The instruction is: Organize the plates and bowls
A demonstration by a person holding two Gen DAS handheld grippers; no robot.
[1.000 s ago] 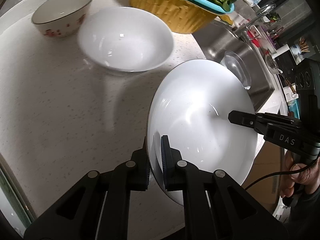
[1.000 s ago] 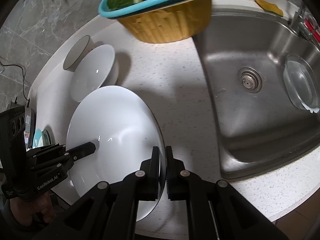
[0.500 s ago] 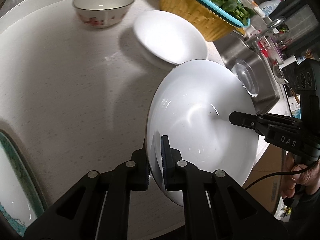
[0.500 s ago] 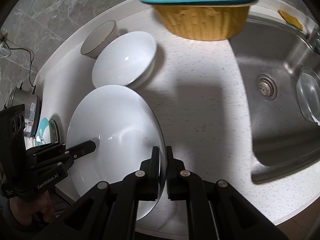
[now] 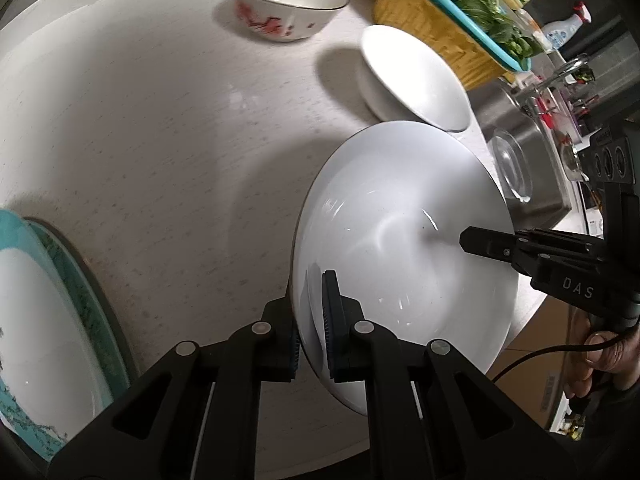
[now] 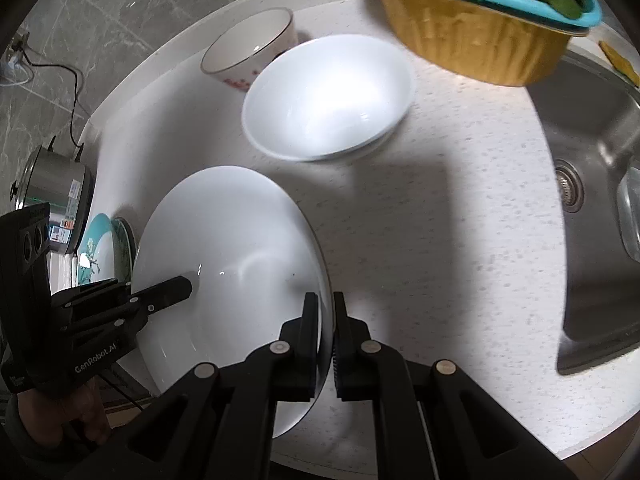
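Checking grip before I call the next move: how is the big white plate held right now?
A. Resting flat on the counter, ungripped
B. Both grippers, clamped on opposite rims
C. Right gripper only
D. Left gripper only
B: the left gripper pinches one rim of the big white plate and the right gripper pinches the opposite rim, holding it above the counter.

Bowl [image 6: 326,98] before patterned bowl [image 6: 248,54], probably touching; basket [image 6: 480,40] right.

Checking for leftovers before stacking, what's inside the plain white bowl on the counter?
The plain white bowl looks empty in the right wrist view, only glare on its inner wall. The left wrist view sees it side-on, so little of its inside shows there.
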